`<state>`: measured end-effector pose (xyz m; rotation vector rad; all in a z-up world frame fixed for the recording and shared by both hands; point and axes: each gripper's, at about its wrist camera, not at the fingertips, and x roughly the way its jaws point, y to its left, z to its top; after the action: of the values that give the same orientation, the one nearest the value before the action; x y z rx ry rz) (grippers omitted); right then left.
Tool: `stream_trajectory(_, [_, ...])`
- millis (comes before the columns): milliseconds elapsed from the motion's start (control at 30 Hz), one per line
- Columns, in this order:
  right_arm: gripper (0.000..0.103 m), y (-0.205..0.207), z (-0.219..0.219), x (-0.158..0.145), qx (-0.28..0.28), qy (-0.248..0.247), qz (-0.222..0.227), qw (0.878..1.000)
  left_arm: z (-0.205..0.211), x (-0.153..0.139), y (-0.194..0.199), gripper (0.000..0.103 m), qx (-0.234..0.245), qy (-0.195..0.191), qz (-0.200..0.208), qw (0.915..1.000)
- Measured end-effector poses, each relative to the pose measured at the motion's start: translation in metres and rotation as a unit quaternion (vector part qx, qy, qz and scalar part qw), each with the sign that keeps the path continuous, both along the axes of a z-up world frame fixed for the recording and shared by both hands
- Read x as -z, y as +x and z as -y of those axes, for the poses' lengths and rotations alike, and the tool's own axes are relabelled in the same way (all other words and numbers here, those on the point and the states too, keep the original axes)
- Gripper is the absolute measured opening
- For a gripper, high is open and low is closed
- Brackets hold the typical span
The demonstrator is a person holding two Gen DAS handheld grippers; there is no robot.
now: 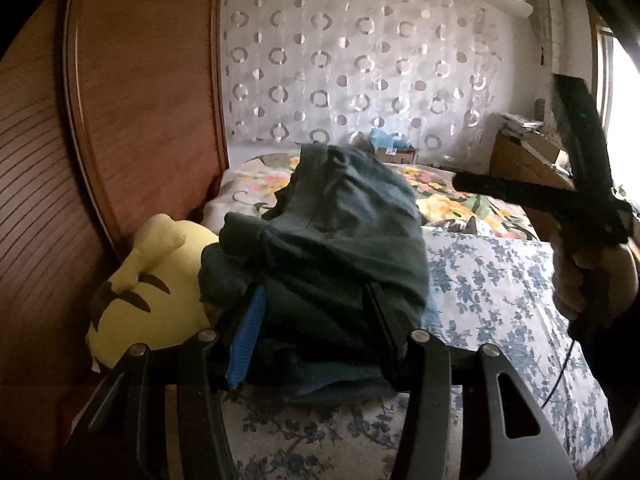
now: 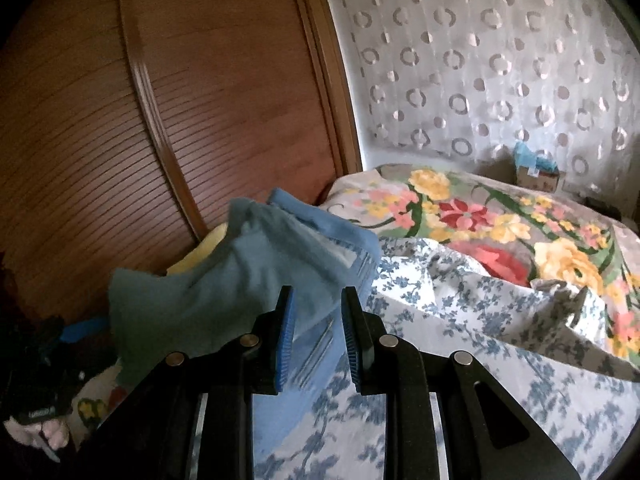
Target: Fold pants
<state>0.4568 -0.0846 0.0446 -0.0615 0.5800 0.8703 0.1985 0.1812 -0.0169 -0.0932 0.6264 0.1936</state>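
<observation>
The pants [image 1: 320,240] hide the fingertips of the left gripper [image 1: 316,300] and part of the yellow plush toy [image 1: 148,284] beside them. The right gripper [image 1: 576,184], right of the pants, is blurred, its jaw gap unreadable there. The bed [image 1: 500,288] runs off the frame.

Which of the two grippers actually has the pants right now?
The left gripper: its fingers clamp a bunch of the blue pants. The right gripper has nothing between its fingers.
</observation>
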Motion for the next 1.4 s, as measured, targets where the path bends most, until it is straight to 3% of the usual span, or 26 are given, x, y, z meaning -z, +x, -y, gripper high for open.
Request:
stream_trajectory(200, [0.024, -0.041, 0.027, -0.001, 0.016, -0.001, 0.008, 1.0, 0.013, -0.012, -0.013, 0.052, 0.015, 0.005, 0.013, 0.9998])
stream_trajectory(433, [0.024, -0.091, 0.063, -0.008, 0.039, 0.007, 0.014, 0.999, 0.031, -0.028, -0.03, 0.063, 0.039, 0.009, 0.033, 0.9987])
stream_trajectory(500, [0.024, -0.104, 0.069, -0.008, 0.046, 0.003, 0.018, 0.999, 0.036, -0.032, -0.033, 0.079, 0.049, 0.005, 0.036, 0.9981])
stream_trajectory(667, [0.024, -0.133, 0.087, -0.011, 0.061, 0.008, 0.021, 0.998, 0.052, -0.041, -0.048, 0.086, 0.076, 0.008, 0.051, 0.9958])
stream_trajectory(1033, [0.025, -0.203, 0.124, -0.015, 0.11, 0.014, 0.034, 0.993, 0.092, -0.054, -0.077, 0.091, 0.117, 0.018, 0.07, 0.9905])
stream_trajectory(1233, [0.046, -0.247, 0.148, -0.02, 0.167, 0.016, 0.047, 0.985, 0.115, -0.054, -0.09, 0.091, 0.141, 0.011, 0.073, 0.9872])
stream_trajectory(1400, [0.056, -0.287, 0.165, -0.025, 0.204, 0.015, 0.06, 0.977, 0.136, -0.054, -0.105, 0.091, 0.158, 0.003, 0.076, 0.9844])
